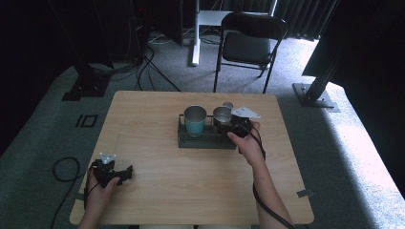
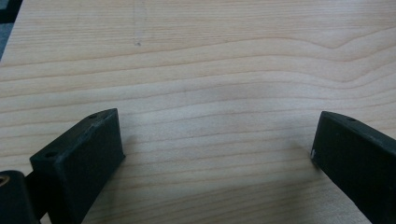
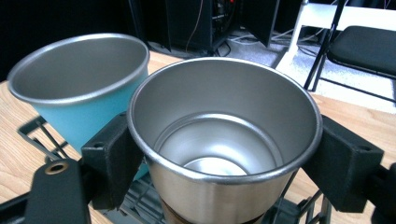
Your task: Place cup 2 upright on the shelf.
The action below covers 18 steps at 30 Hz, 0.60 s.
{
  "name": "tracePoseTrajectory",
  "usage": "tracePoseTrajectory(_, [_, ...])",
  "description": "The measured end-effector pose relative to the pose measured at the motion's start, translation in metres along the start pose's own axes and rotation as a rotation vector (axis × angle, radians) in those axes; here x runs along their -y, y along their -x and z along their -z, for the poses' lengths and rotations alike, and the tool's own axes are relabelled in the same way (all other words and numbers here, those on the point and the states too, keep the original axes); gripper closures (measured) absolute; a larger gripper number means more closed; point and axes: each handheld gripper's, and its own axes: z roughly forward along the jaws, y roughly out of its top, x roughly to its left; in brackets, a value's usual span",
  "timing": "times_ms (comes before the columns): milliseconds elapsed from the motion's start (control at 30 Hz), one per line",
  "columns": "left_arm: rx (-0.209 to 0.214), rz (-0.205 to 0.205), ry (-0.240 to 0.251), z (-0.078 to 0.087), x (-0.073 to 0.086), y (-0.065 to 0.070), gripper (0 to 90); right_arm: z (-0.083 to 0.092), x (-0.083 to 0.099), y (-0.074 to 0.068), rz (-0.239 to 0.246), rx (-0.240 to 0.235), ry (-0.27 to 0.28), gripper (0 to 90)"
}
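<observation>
No brand, label or writing is legible on any object in the three views.

Right gripper (image 1: 235, 125): jaws pressed against opposite sides of the steel cup (image 3: 224, 140), just below its rim, pinching it. The cup sits at the right end of the dark wire rack (image 1: 184, 139), mid-table toward the far side. In the right gripper view the cup's base is cut off by the frame bottom, so I cannot tell whether it rests on the rack or is lifted slightly. Inside is bare metal; it looks empty.

Teal cup (image 3: 77, 88): steel-lined, stands just beside the steel cup in the same rack, at its left end in the high view (image 1: 195, 120). Whether the two cups touch is hard to tell.

Left gripper (image 2: 217, 154): jaws spread wide, only bare wood grain between them. In the high view it lies at the near left corner of the table (image 1: 157, 191), held by the left hand (image 1: 99, 191).

A small round object behind the steel cup in the high view is too small to identify. A black folding chair (image 1: 248, 43) stands beyond the table; the surroundings are dark.
</observation>
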Motion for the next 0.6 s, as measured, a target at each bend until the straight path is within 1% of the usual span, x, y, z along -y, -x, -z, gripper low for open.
tracePoseTrajectory(33, [0.0, 0.0, 0.0, 0.0, 0.0, 0.0, 2.7, -0.001, 0.001, 0.0, 0.004, 0.003, -0.006, 18.1])
tracePoseTrajectory(67, [0.0, -0.001, -0.001, 0.0, 0.0, 0.0, 2.7, -0.002, 0.002, 0.0, -0.003, 0.004, -0.008, 18.1])
tracePoseTrajectory(267, [0.0, -0.001, -0.001, 0.0, 0.0, 0.0, 2.7, -0.009, 0.009, -0.002, -0.012, -0.001, -0.023, 18.0])
tracePoseTrajectory(367, [0.0, 0.0, 0.0, 0.0, 0.0, 0.0, 2.7, -0.013, 0.013, -0.003, 0.002, 0.01, -0.042, 18.1])
tracePoseTrajectory(500, [0.0, 0.0, 0.0, 0.0, 0.0, 0.0, 2.6, -0.016, 0.016, -0.002, -0.001, 0.009, -0.05, 18.1])
tracePoseTrajectory(600, [0.0, 0.0, 0.0, 0.0, 0.0, 0.0, 2.6, -0.018, 0.017, -0.003, 0.001, 0.017, -0.051, 18.1])
